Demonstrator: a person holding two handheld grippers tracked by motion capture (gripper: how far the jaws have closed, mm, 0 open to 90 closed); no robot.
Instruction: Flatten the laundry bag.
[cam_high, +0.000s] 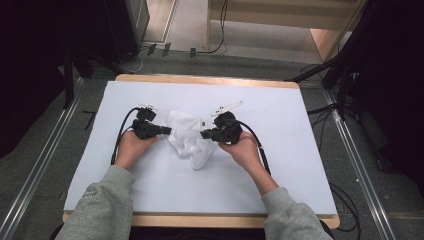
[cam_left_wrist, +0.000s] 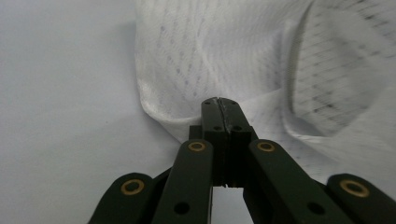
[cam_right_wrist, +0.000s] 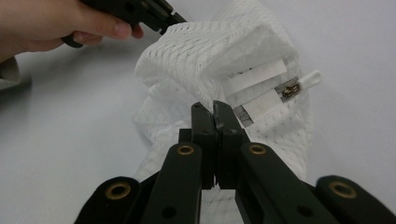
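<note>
Lying crumpled at the middle of the white counter (cam_high: 280, 170), a white mesh laundry bag (cam_high: 189, 137) sits between the two tongs. From the high view the left tongs (cam_high: 167, 131) meet the bag's left edge and the right tongs (cam_high: 204, 134) its right edge, each held in a hand with grey sleeves behind; how the tips grip cannot be made out there. The left gripper view settles it: the left tongs (cam_left_wrist: 220, 101) are pressed together with a fold of the mesh bag (cam_left_wrist: 224, 51) pinched at their tips. The right gripper view shows the right tongs (cam_right_wrist: 214, 106) likewise clamped on the bag (cam_right_wrist: 210, 51), and adds details the others lack: a zipper with a white pull tab (cam_right_wrist: 312, 79) beside woven white tape, and farther off the person's left hand (cam_right_wrist: 46, 21) bringing its tongs to the bag's far edge.
</note>
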